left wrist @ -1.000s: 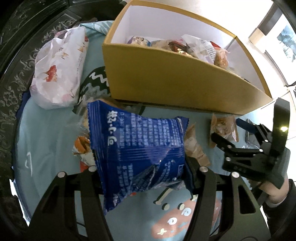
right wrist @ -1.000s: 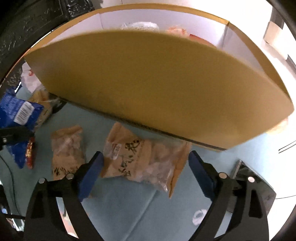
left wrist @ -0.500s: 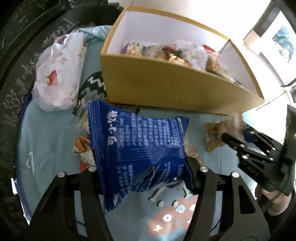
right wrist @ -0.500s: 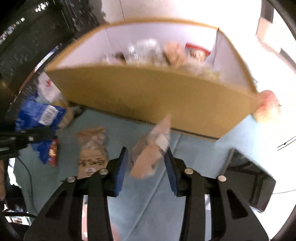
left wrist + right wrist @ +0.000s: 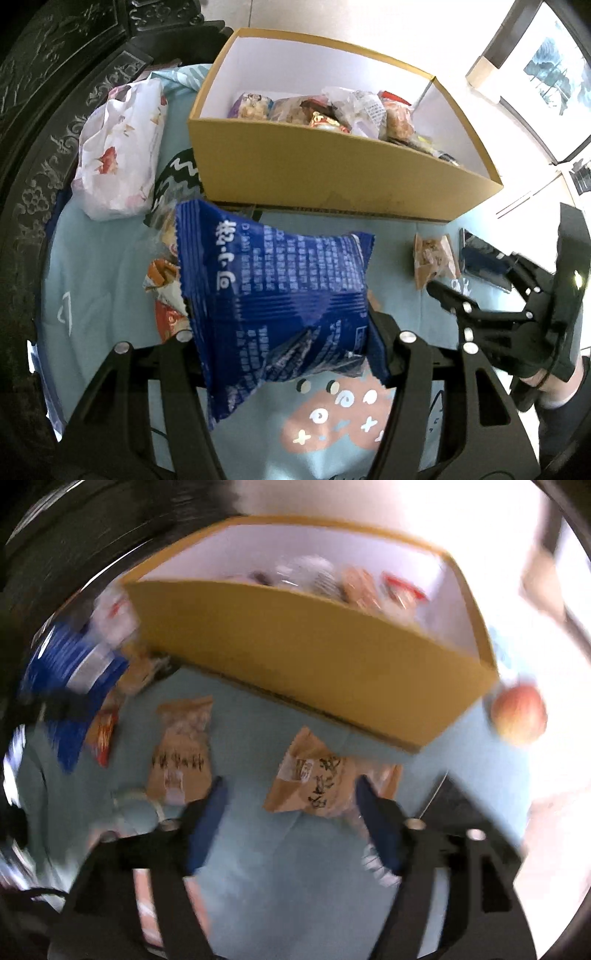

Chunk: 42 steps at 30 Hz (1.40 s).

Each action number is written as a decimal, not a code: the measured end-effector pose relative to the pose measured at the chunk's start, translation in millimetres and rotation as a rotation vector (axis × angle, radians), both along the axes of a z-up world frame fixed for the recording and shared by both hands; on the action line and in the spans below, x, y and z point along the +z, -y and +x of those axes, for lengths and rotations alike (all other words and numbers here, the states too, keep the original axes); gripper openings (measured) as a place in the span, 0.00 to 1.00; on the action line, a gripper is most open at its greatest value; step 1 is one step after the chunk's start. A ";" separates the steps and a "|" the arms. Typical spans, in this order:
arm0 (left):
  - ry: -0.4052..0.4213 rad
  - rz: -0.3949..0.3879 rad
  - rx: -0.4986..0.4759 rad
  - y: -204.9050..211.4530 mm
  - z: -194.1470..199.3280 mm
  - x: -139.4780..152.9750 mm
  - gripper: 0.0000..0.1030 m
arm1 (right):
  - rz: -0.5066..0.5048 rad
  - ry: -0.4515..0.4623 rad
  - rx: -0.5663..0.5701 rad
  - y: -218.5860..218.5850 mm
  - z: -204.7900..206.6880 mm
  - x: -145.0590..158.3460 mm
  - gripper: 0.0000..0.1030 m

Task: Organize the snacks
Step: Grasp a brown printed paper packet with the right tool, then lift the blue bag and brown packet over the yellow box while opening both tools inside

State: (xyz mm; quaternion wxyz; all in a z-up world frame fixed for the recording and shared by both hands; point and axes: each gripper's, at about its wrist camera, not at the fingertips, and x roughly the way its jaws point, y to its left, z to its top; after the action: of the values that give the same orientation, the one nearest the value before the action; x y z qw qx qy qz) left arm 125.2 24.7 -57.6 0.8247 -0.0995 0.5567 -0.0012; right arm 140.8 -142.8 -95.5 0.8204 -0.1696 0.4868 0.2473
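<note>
Holding the blue snack bag (image 5: 273,280) in the left gripper (image 5: 291,334), clenched across the bag's lower half, with the bag hanging in front of the near wall of the cardboard box (image 5: 332,177) and off the tabletop (image 5: 103,288). Opening the jaws of the right gripper (image 5: 290,790) in front of the box's right end; between the blue pads (image 5: 207,812), a brown snack packet (image 5: 317,782), apparently lying on the cloth and not pressed, though too blurred to say for certain.

For the step in hand, most likely loading the blue bag into the box:
- Lift first, then cross. Clear the near wall's rim with the dangling lower corner of the bag, not just with the gripper.
- Aim for the left part of the box, where the white floor looks bare; avoid the heap of packets piled toward the right end.
- Lower into the box before letting go, so that nothing slides back over the rim.
- Keep the squeeze gentle: a puffed, slippery bag, probably with brittle contents.

For the brown packet: steady the wrist, straddle it squarely, close on its middle. Leave the second brown packet (image 5: 183,753), further left in front of the box, for a later pass. Mind the apple (image 5: 521,716) just off the box's right corner.
</note>
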 end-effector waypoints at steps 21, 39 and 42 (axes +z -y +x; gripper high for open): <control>-0.059 -0.014 0.017 -0.6 10.7 -20.2 0.60 | -0.125 -0.130 0.206 -8.2 31.8 -45.5 0.30; 0.060 0.004 -0.050 15.3 7.8 30.0 0.60 | 0.160 -0.013 0.023 11.5 -0.7 56.9 0.29; 0.094 0.005 -0.054 14.5 10.4 44.7 0.60 | 0.180 0.048 0.013 11.4 6.0 81.1 0.29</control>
State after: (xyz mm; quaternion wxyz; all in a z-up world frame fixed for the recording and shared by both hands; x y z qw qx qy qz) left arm 135.6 10.2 -12.9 0.8500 -0.0821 0.5197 -0.0265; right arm 146.8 -154.1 -14.3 0.8421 -0.1045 0.4418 0.2913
